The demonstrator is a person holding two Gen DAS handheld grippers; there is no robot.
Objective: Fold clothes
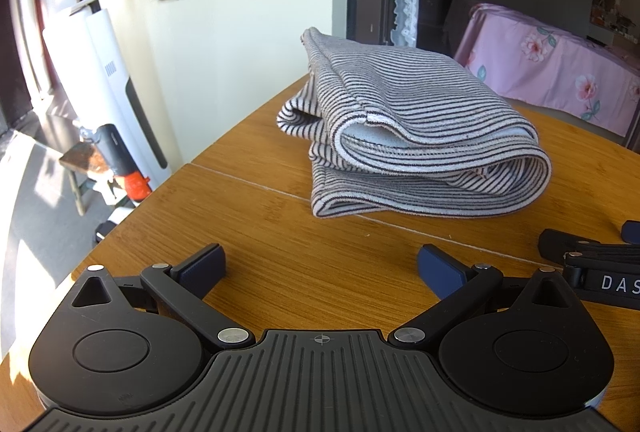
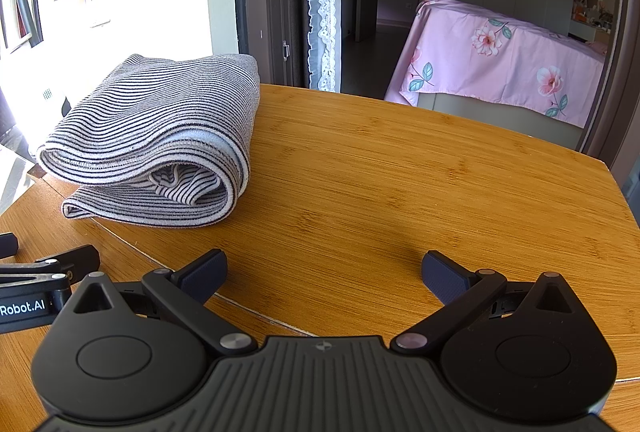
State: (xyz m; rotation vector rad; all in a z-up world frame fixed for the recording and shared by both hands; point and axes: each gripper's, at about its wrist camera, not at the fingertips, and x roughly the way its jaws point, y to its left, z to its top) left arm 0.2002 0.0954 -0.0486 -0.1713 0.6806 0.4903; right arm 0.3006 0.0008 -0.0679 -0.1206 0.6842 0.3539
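A black-and-white striped garment (image 1: 412, 128) lies folded in a thick bundle on the wooden table (image 1: 280, 240), its rolled fold facing me. My left gripper (image 1: 322, 266) rests low over the table a short way in front of the bundle, open, with nothing between its blue pads. In the right wrist view the same garment (image 2: 160, 136) sits at the left, and my right gripper (image 2: 324, 270) is open over bare wood to the right of it. Each gripper shows at the edge of the other's view: the right gripper (image 1: 592, 268) and the left gripper (image 2: 36, 284).
The table's left edge (image 1: 132, 212) drops to a floor with a white appliance (image 1: 108, 80) and a small stool. A seam line (image 1: 256, 184) crosses the tabletop. Beyond the far edge stand a lace curtain (image 2: 324, 0) and a pink floral cover (image 2: 500, 52).
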